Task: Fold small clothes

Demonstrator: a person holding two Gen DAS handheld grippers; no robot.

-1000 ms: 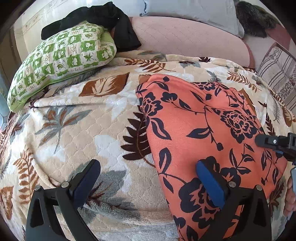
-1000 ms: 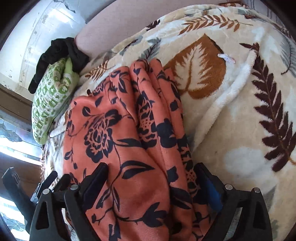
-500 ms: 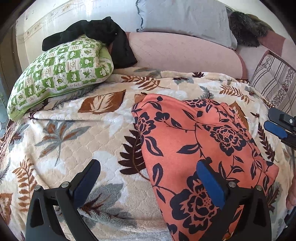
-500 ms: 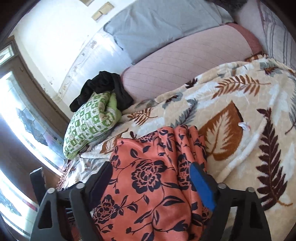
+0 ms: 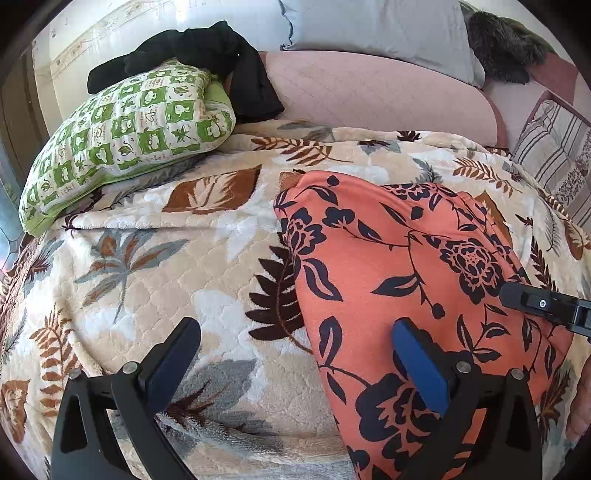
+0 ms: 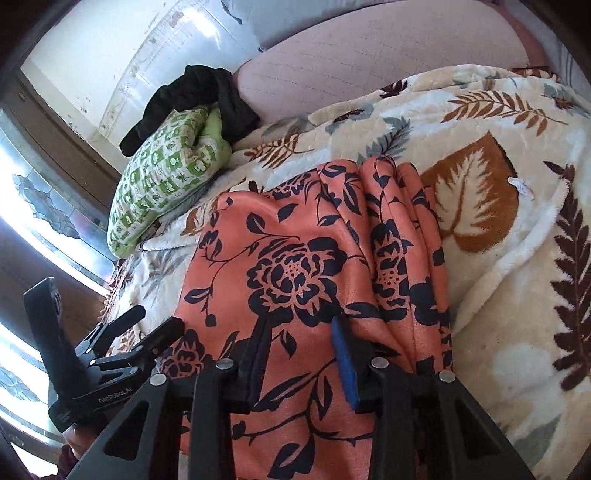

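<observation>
An orange garment with a dark floral print lies folded on the leaf-patterned blanket; it also shows in the right wrist view, with bunched folds along its right side. My left gripper is open above the garment's left edge, its right finger over the cloth and its left finger over the blanket. My right gripper hangs over the garment's near edge with its jaws narrowed but a gap still between them; cloth lies under them. Each gripper shows in the other's view, the right and the left.
A green checked pillow with a black garment on it lies at the back left. A pink headboard cushion, a grey pillow and a striped cushion line the back. A window is on the left.
My right gripper's jaws have narrowed a lot and it has come back down over the garment. The left gripper has stayed open and has hardly moved.
</observation>
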